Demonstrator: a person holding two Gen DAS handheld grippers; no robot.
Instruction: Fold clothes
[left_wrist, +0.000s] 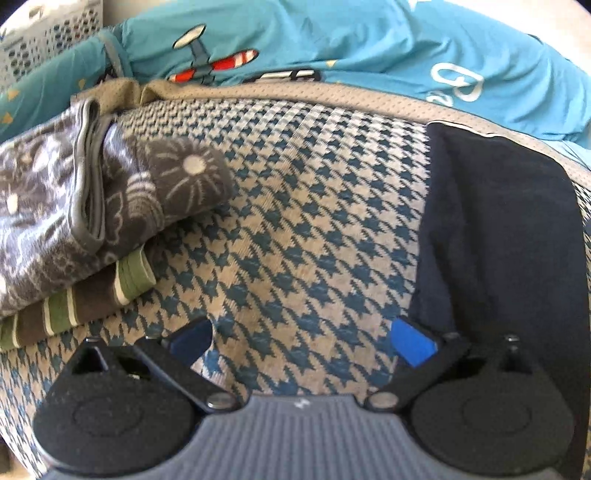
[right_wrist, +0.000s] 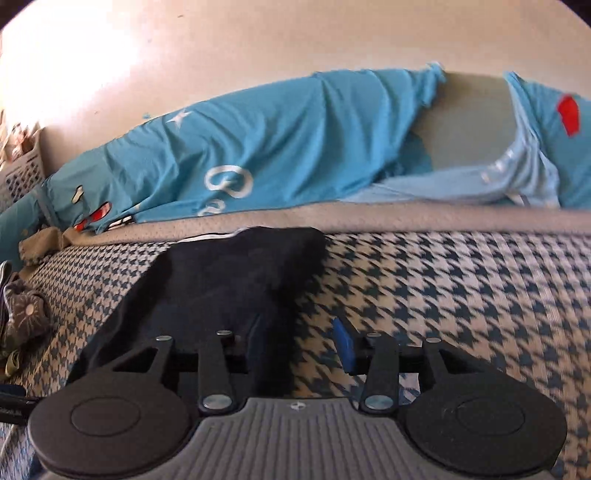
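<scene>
Our left gripper (left_wrist: 301, 341) hovers spread wide over the houndstooth cover (left_wrist: 295, 221); our right gripper (right_wrist: 299, 338) gapes empty across the dark garment's (right_wrist: 229, 280) edge; folded clothes (left_wrist: 92, 206) sit stacked left.

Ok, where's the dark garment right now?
The dark garment lies on the houndstooth cover, right in the left-wrist view, by the right gripper.

Two claws are showing, a left claw (left_wrist: 302, 341) and a right claw (right_wrist: 298, 341), each carrying two blue pads. One dark garment (left_wrist: 498, 221) is lying flat on one houndstooth blanket (left_wrist: 295, 221). Two folded garments are sitting in one stack: a grey flowered one (left_wrist: 74, 206) over a brown and green striped one (left_wrist: 74, 310). One turquoise printed duvet (right_wrist: 258, 147) is lying behind, and one perforated white basket (left_wrist: 48, 40) is standing at the far left.
</scene>
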